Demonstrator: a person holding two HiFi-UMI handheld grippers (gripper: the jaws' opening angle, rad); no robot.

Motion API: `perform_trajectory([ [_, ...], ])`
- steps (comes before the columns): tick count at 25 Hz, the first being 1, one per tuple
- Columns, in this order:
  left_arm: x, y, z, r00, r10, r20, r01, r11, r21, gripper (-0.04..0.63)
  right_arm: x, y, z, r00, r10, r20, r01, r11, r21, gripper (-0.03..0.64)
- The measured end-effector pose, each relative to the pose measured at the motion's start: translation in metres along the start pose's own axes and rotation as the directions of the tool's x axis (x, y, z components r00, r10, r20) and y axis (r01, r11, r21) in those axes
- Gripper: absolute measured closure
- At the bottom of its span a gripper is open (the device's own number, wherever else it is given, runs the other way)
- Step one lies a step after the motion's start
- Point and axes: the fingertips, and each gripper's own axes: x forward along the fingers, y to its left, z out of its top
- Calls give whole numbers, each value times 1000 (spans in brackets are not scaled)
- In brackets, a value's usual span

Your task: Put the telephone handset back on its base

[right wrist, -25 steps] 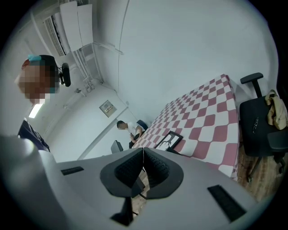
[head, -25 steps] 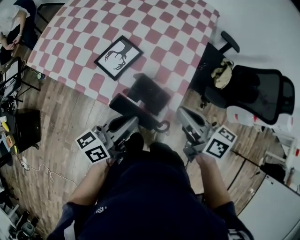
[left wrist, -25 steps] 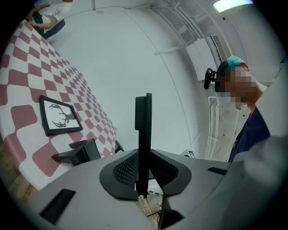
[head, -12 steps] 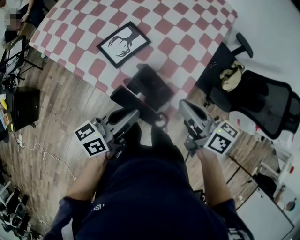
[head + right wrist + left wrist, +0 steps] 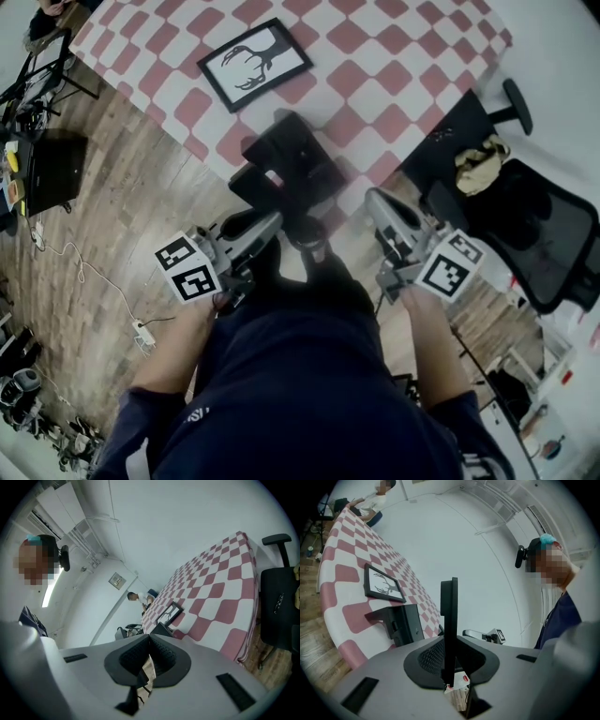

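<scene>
At worktop [image 5: 375,56] edge: telephone base [image 5: 298,155]
Left gripper [image 5: 270,223]: clamped on handset [image 5: 450,620], beside base
Right gripper [image 5: 377,199]: jaws together, empty

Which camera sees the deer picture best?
The head view: it looks straight down on the whole deer picture, flat on the checkered table. The left gripper view shows the picture slanted; the right gripper view shows it tiny and far off.
</scene>
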Motion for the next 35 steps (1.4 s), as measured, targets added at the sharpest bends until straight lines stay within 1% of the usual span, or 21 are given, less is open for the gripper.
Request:
perform_trajectory([
  [5, 12, 18, -14, 999, 46, 1, -46, 999, -14, 503, 3, -15, -9, 998, 27, -54, -26, 1000, 10, 600],
  [13, 21, 53, -19, 994, 111, -7, -111, 993, -28, 503, 3, -36, -19, 995, 26, -98, -22, 999, 39, 600],
  [21, 28, 71, -21, 993, 114, -11, -114, 993, -43, 503, 8, -46, -23, 992, 22, -126, -16, 999, 50, 600],
  [27, 31, 80, -23, 995, 96, -19, -97, 992, -80, 502, 16, -49, -26, 990, 20, -140, -12, 998, 59, 600],
  [32, 33, 90, -27, 995, 96, -26, -99, 988, -115, 502, 22, -48, -28, 988, 23, -152, -13, 998, 65, 600],
  [35, 34, 91, -28, 996, 80, -31, -83, 989, -120, 502, 23, -50, -29, 987, 15, -159, -5, 998, 67, 600],
])
